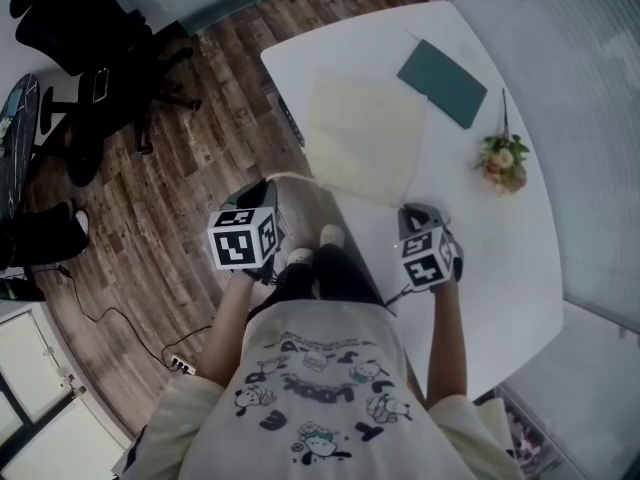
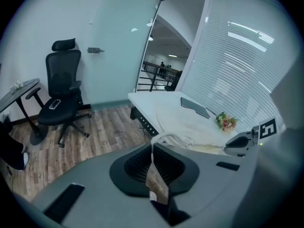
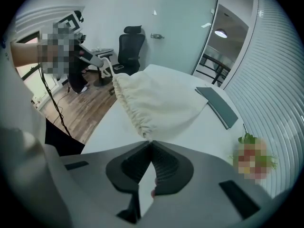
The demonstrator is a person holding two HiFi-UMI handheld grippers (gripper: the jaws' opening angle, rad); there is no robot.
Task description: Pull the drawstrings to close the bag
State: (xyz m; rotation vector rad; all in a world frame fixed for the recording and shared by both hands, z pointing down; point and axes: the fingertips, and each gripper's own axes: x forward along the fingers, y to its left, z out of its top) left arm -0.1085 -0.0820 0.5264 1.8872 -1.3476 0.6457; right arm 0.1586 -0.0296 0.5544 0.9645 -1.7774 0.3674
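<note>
Left hand-held gripper [image 2: 153, 150] pinches the drawstring [image 2: 167, 137]; right hand-held gripper [image 3: 151, 144] pinches the bag [image 3: 161, 99] at its gathered mouth corner. Cinching apparently starting; next, pull apart.

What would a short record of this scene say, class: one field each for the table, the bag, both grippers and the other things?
table: white, curved edge
bag: cream, flat on table, mouth puckered, facing the person
left gripper: shut on cord, out past the table's edge
right gripper: shut on bag's mouth corner; cord or cloth, cannot tell
folder: dark green, beyond bag
flowers: right of bag, apart from it
</note>
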